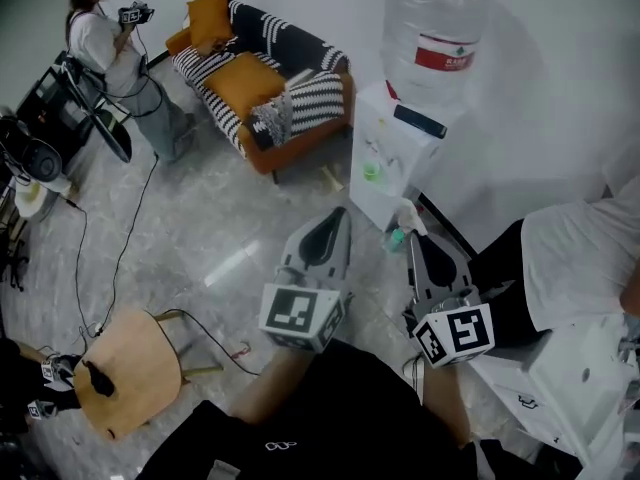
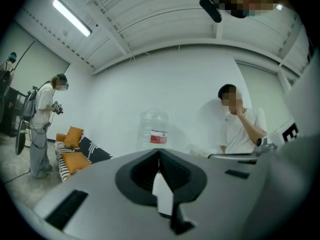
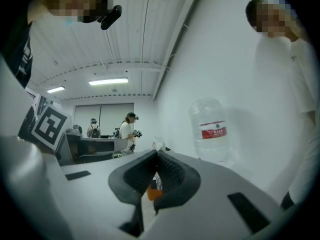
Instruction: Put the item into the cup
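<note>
Left gripper (image 1: 338, 218) at 6 o'clock and right gripper (image 1: 413, 238) at 5 o'clock of the head view both point toward 12. Each has its jaws closed tip to tip and holds nothing. Neither item nor cup can be identified. A green thing (image 1: 372, 172) on the dispenser (image 1: 405, 143), at 1 o'clock, is too small to name; the right gripper is nearer it.

hand-held grippers (image 1: 340, 216) (image 1: 412, 238) both closed
</note>
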The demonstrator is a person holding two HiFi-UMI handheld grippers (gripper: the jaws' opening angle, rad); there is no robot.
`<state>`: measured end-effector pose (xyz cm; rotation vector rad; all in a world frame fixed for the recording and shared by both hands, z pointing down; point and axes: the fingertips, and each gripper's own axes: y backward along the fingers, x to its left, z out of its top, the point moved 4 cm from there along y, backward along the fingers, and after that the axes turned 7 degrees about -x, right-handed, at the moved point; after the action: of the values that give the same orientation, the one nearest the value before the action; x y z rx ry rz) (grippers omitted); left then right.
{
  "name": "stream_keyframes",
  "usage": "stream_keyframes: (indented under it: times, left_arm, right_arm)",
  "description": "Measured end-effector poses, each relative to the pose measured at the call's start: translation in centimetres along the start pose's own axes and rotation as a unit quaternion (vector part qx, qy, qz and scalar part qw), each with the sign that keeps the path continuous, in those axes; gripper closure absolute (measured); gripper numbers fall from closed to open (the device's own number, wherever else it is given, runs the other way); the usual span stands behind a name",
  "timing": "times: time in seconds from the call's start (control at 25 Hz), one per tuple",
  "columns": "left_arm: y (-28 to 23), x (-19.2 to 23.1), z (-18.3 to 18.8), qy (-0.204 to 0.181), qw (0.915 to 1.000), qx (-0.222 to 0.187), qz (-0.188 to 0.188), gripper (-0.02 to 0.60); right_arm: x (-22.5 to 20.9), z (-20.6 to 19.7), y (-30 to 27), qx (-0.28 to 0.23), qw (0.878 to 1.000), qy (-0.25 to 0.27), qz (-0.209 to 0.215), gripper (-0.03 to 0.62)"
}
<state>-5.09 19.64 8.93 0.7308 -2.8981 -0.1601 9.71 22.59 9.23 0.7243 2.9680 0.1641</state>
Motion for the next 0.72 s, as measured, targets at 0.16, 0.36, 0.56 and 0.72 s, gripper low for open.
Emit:
stream_keyframes:
  times: [0.16, 0.36, 0.56, 0.72]
  left_arm:
    - [-4.6, 3.4, -0.7, 0.0, 0.9997, 0.025, -0.008, 0.569]
    - [-8.8, 7.2, -2.2, 0.003, 0.9991, 0.037, -0.021, 0.569]
    - [-11.5, 10.4, -3.2, 0.025, 0.9987, 0.039, -0.022, 0.569]
    - [-13.4, 12.1, -3.5, 0.042, 0.9981, 0.036, -0.029, 0.569]
  right_arm:
    - [-1.9, -0.8, -5.3, 0.0, 1.0, -0.005, -0.006, 0.585]
    - [-3.4, -1.9, -10.7, 0.004, 1.0, -0.005, -0.012, 0.585]
    - [-3.9, -2.3, -15.0, 0.011, 1.0, 0.011, -0.009, 0.585]
    - [-4.3, -2.4, -17.7, 0.019, 0.999, 0.029, -0.002, 0.585]
